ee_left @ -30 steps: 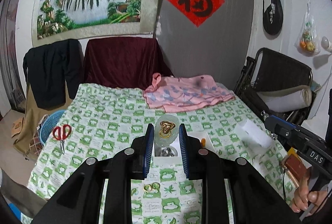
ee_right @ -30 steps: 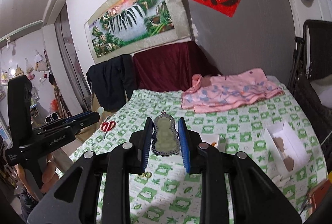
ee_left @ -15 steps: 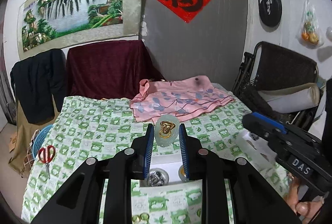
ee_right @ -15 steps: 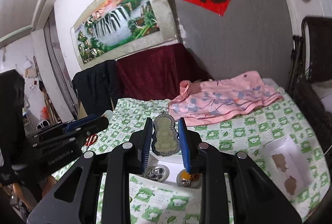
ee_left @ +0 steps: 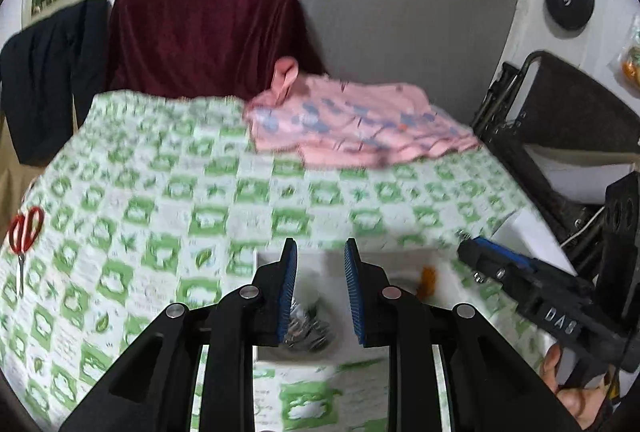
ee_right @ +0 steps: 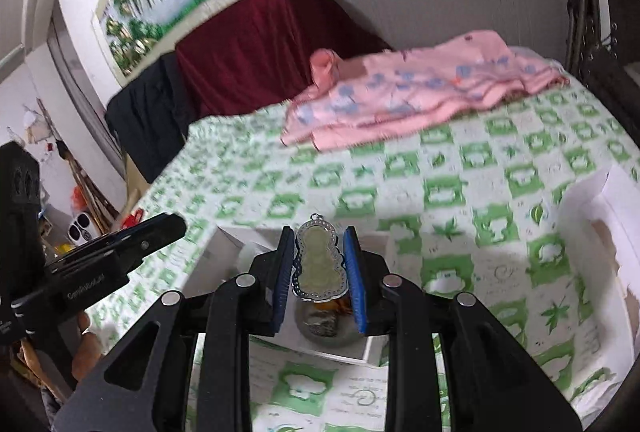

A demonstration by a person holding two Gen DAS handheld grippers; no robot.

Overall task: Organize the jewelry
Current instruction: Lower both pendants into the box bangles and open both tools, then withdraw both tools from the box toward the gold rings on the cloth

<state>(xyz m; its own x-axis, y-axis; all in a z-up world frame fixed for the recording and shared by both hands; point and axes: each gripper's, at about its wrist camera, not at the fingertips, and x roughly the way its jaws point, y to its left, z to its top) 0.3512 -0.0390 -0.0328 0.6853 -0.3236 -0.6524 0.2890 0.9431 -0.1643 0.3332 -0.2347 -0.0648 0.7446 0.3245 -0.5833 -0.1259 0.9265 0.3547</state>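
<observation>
My right gripper (ee_right: 318, 236) is shut on a pale jade pendant (ee_right: 319, 264) in a studded silver frame, held upright over a white jewelry box (ee_right: 224, 244). Under the pendant, a round dish (ee_right: 320, 324) in the box holds silver pieces. My left gripper (ee_left: 318, 248) hangs over the same white box (ee_left: 400, 256). Its pads stand a narrow gap apart, and only the box floor and a heap of silver jewelry (ee_left: 308, 328) show between them. An orange piece (ee_left: 429, 278) lies in the box to the right. Each gripper appears at the edge of the other's view.
A green-and-white checked cloth (ee_left: 168, 200) covers the table. Red scissors (ee_left: 24, 232) lie at its left edge and a pink garment (ee_left: 352, 128) at the back. An open white lid (ee_right: 600, 208) sits on the right. A folded chair (ee_left: 560, 104) stands beside the table.
Both grippers have dropped forward and down, close over the white box. The pale pendant with the gold clasp, held between the left pads before, no longer shows there. The right still holds its pendant.
</observation>
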